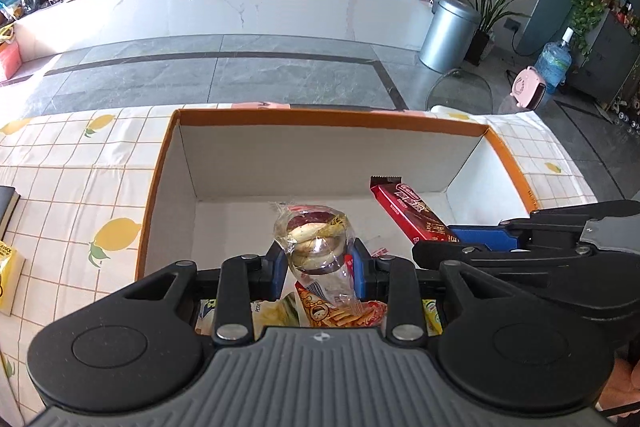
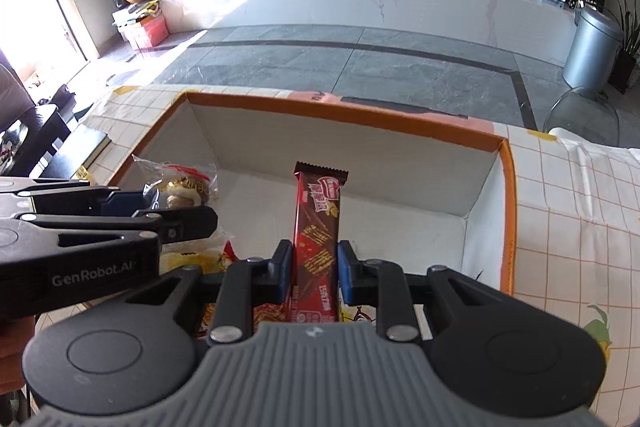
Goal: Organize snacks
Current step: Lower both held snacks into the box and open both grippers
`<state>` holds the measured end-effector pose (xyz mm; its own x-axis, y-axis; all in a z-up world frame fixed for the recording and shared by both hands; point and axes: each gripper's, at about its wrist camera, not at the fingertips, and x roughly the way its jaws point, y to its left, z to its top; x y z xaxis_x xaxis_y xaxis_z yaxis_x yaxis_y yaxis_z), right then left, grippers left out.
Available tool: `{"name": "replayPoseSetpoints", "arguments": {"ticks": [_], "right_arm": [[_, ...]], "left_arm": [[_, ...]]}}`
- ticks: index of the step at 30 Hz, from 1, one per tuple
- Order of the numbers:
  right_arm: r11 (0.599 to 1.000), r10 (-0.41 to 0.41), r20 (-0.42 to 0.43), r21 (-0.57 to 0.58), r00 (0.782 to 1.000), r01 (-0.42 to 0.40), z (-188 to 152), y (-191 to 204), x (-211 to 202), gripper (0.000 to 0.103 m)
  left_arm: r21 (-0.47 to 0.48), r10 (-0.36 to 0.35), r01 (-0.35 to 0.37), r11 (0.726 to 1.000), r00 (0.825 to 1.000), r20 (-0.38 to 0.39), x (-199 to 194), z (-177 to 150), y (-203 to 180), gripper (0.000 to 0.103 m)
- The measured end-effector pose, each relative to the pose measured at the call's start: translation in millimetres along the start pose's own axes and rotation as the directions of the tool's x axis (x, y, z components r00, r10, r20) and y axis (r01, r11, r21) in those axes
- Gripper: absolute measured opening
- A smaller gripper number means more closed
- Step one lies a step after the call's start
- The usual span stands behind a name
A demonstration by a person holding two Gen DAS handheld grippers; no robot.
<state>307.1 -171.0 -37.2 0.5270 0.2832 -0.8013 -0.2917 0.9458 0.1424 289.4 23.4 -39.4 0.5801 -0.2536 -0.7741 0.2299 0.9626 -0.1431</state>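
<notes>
The left tool point(image 1: 319, 269) is pinching a clear plastic bag of round pastries point(image 1: 316, 239) between its blue pads, squeezed at the bag's lower half. The bag stands roughly upright, its long axis running away from the camera, with the crimped top pointing toward the far wall of the box point(image 1: 320, 119). The right tool point(image 2: 314, 269) is pressed onto a red-brown wafer bar point(image 2: 318, 227), gripped on its long edges near the bottom. In the right wrist view the bar's long axis points straight ahead along the fingers, its serrated end up and forward. In the left wrist view the same bar point(image 1: 412, 211) leans with its top toward the left.

Both tools hang side by side over the near end of the orange-rimmed white cardboard box, fingers aimed forward and slightly down. The left tool's black body point(image 2: 100, 227) shows at the left edge of the right wrist view. Under the fingers, in the near end of the box, lie colourful snack packets point(image 1: 340, 311).

The box sits on a table covered by a lemon-print checked cloth point(image 1: 80, 187). A yellow carton point(image 1: 8, 275) and a dark book point(image 1: 8, 203) lie on the cloth left of the box.
</notes>
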Motion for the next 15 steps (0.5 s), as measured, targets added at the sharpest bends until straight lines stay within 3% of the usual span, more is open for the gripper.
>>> {"name": "replayPoseSetpoints", "arguments": {"ticks": [15], "right_arm": [[1.0, -0.022, -0.174, 0.004, 0.985, 0.023, 10.1, -2.0, 63.9, 0.021]], "left_arm": [[0.051, 0.056, -0.051, 0.997, 0.993, -0.101, 33.4, 0.0, -0.2, 0.036]]}}
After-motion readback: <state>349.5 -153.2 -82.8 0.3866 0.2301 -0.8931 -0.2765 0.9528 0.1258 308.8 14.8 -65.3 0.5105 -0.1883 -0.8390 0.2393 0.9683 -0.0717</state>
